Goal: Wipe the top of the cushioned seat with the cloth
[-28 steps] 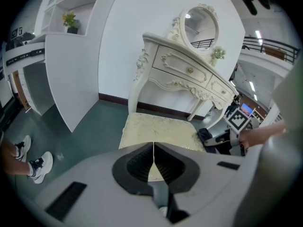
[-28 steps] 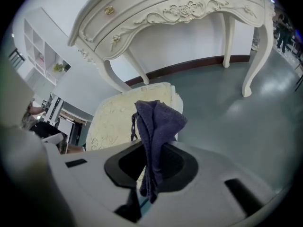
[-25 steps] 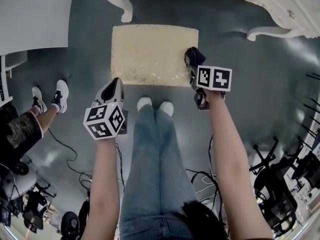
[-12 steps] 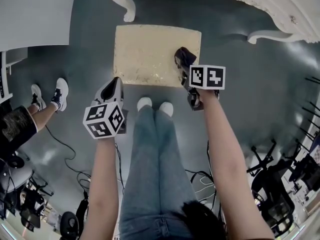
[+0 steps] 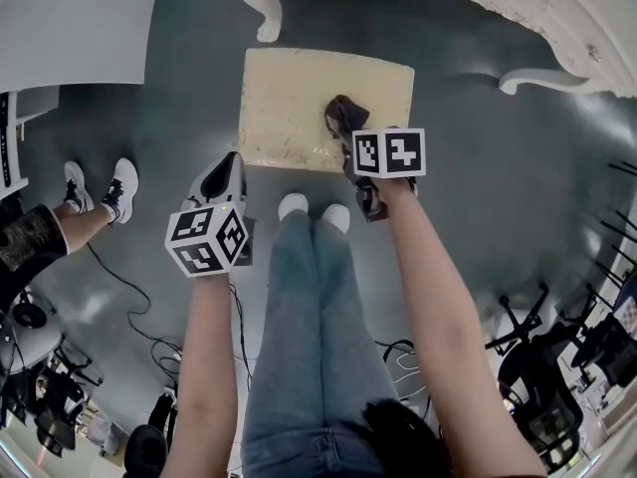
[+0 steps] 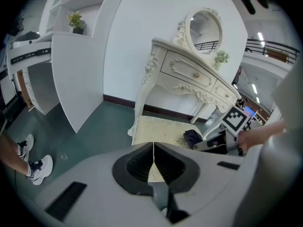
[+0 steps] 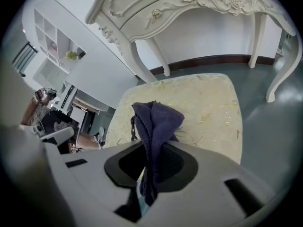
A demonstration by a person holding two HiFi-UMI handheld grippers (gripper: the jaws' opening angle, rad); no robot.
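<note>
Change: the cloth [image 5: 340,116] has travelled across the seat [image 5: 284,98] toward 9 o'clock. A second ago it sat at the seat's 3 o'clock edge; now it lies just past the middle, slightly toward the near edge.
Right hand-held gripper [image 5: 348,135]: clamped tight on the dark cloth. In its own view the cloth [image 7: 154,122] rises folded from between the jaws, its free end on the pale cushion [image 7: 208,108].
Left hand-held gripper [image 5: 225,175]: jaws pressed together with nothing between them. It hangs over the floor [image 5: 169,118] at about 7 o'clock of the seat, where it was before, taking no part.
Seat position: at 12 o'clock from the person's shoes [image 5: 314,205], in front of the white table [image 5: 518,13].
Meaning for the task: a wiping stroke looks under way, and the 3 o'clock strip is likely covered. The half toward 9 o'clock and the far edge at 12 o'clock still seem to need passes.
Risk: the cloth is bunched, so each stroke probably covers only a narrow band.
</note>
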